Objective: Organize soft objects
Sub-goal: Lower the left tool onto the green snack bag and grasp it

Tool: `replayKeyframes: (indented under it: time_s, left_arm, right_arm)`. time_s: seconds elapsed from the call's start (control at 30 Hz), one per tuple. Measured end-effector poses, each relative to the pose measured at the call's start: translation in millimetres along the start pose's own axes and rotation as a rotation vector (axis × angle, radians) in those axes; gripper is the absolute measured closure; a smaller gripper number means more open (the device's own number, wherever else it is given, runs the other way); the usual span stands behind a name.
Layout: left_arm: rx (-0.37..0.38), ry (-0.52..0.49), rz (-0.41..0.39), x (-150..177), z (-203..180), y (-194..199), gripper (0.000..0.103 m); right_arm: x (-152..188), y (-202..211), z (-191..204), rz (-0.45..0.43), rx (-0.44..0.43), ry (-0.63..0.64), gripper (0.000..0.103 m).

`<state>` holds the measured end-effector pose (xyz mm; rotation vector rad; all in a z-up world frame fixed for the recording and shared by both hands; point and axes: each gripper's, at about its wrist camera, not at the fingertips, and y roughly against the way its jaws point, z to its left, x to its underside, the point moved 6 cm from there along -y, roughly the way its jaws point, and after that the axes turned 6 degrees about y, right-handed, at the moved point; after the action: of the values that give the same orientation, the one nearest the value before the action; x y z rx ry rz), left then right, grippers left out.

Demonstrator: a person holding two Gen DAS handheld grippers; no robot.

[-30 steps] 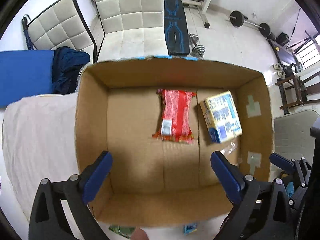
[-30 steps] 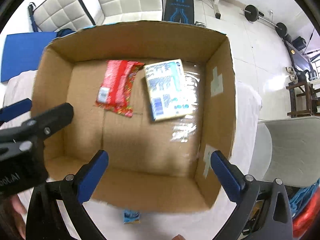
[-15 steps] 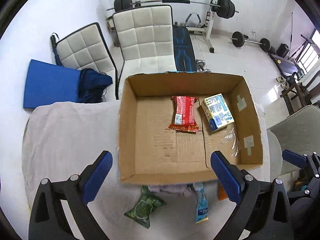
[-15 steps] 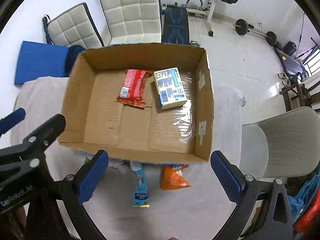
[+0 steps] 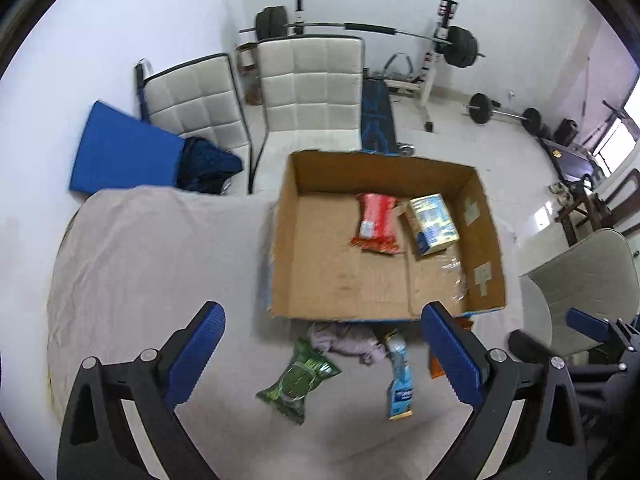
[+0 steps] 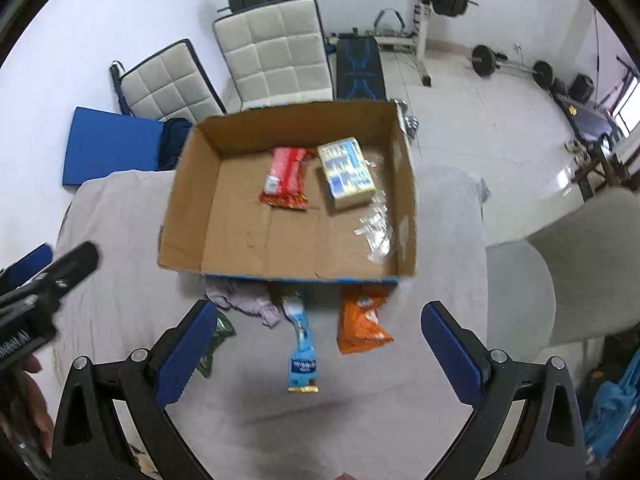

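Observation:
An open cardboard box [image 5: 280, 256] [image 6: 184, 204] stands on a cloth-covered table. Inside lie a red packet [image 5: 376, 220] [image 6: 285, 178] and a pale yellow and blue pack [image 5: 433, 223] [image 6: 347, 171]. In front of the box lie a green packet [image 5: 298, 378] [image 6: 216, 338], a crumpled lilac cloth [image 5: 344, 338] [image 6: 244, 298], a blue sachet [image 5: 398, 376] [image 6: 302, 346] and an orange packet [image 6: 360, 322]. My left gripper [image 5: 324, 356] is open and empty, above the green packet. My right gripper [image 6: 318, 352] is open and empty, above the blue sachet.
The table wears a light grey cloth [image 5: 152, 260] [image 6: 440, 248]. Two white padded chairs [image 5: 312, 88] [image 6: 276, 52] and a blue mat [image 5: 120, 156] stand behind it. A grey chair [image 6: 580, 264] is at the right. Gym weights [image 5: 460, 46] line the back wall.
Both grippers have pulled back and up from over the box. The packets and cloth in front of the box have come into view. Both stay open and empty.

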<state>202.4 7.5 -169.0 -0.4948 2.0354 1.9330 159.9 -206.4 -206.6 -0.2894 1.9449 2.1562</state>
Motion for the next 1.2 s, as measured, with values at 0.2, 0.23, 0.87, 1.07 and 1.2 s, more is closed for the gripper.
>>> replayKeyframes:
  time_s: [0.2,0.23,0.87,1.07,1.2]
  left_arm:
    - [-0.069,0.024,0.11,40,35,-37,0.002]
    - [-0.076,0.022,0.133,47,38,-47,0.002]
    - [-0.105,-0.068,0.541,155,44,-230,0.017]
    - [-0.089,-0.068,0.574,164,39,-238,0.05]
    - [-0.099,-0.071,0.553,168,31,-233,0.055]
  right_arm:
    - [36,-65,-31,0.121,0.055,-0.032,0.0]
    - [40,-76,-34,0.133,0.062,-0.036,0.0]
    - [56,-223,-30,0.309,0.163,0.009,0.015]
    - [64,-241,-32,0.358,0.173,0.002,0.047]
    - [66,-237,-33,0.351,0.167,-0.002,0.059]
